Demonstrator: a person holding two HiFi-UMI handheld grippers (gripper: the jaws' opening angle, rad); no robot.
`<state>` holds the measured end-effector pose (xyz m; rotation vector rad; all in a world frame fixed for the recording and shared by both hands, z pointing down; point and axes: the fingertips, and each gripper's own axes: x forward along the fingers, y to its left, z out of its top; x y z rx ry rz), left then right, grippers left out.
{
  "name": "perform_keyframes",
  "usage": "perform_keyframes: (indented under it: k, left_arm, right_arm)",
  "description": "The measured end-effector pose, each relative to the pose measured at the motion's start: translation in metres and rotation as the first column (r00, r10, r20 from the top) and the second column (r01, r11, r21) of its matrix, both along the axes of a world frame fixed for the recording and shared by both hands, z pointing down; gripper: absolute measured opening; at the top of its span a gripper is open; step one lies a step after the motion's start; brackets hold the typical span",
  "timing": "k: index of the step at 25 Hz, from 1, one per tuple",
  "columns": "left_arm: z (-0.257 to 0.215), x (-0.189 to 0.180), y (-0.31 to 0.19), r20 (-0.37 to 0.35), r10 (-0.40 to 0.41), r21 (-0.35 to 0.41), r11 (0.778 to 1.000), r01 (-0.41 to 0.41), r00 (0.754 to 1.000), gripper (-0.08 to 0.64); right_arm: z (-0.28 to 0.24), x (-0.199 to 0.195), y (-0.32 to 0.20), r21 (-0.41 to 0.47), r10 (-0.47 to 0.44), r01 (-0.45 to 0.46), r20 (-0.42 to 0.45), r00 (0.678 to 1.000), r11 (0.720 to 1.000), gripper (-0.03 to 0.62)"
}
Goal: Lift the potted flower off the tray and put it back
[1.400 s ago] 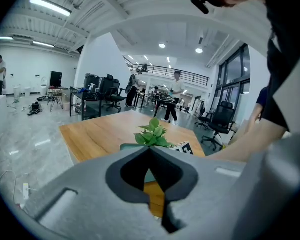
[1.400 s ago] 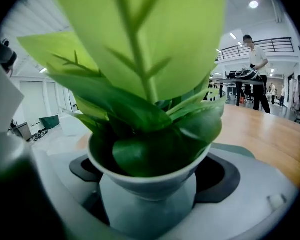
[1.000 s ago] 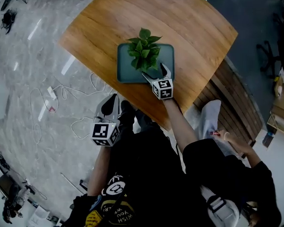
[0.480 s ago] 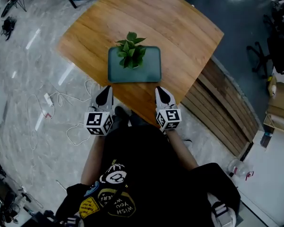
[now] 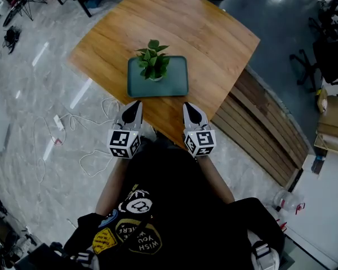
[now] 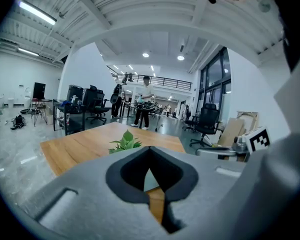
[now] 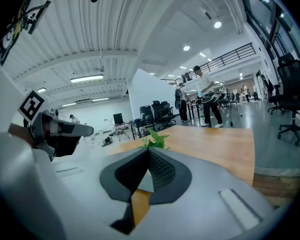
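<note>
A small green potted flower (image 5: pixel 152 62) stands upright in the left part of a teal tray (image 5: pixel 176 80) on the wooden table (image 5: pixel 208 38). Both grippers hover side by side at the table's near edge, apart from the tray and pointing toward it. My left gripper (image 5: pixel 133 106) is shut with nothing between its jaws, and so is my right gripper (image 5: pixel 190 108). In the left gripper view the plant's leaves (image 6: pixel 125 142) show just beyond the closed jaws; in the right gripper view the leaves (image 7: pixel 155 140) rise above the jaw tips.
White cables (image 5: pixel 73 120) lie on the grey floor left of the table. Wooden slats (image 5: pixel 270 139) lie to its right. Office chairs (image 5: pixel 327 49) stand at the far right. People stand in the room's background (image 6: pixel 146 101).
My right gripper has let go of the plant, drawn back from the tray to the table's near edge and shut. The left gripper rose to sit beside it.
</note>
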<state>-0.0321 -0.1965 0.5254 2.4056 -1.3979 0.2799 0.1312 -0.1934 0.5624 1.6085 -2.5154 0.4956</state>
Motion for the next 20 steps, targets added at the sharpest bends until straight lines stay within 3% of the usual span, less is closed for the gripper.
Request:
perform_keyframes:
  k: [20]
  left_arm:
    - [-0.035, -0.046, 0.074, -0.021, 0.041, 0.033, 0.999, -0.040, 0.999, -0.002]
  right_arm:
    - [-0.033, -0.045, 0.078, 0.012, 0.059, -0.059, -0.024, 0.998, 0.998, 0.002]
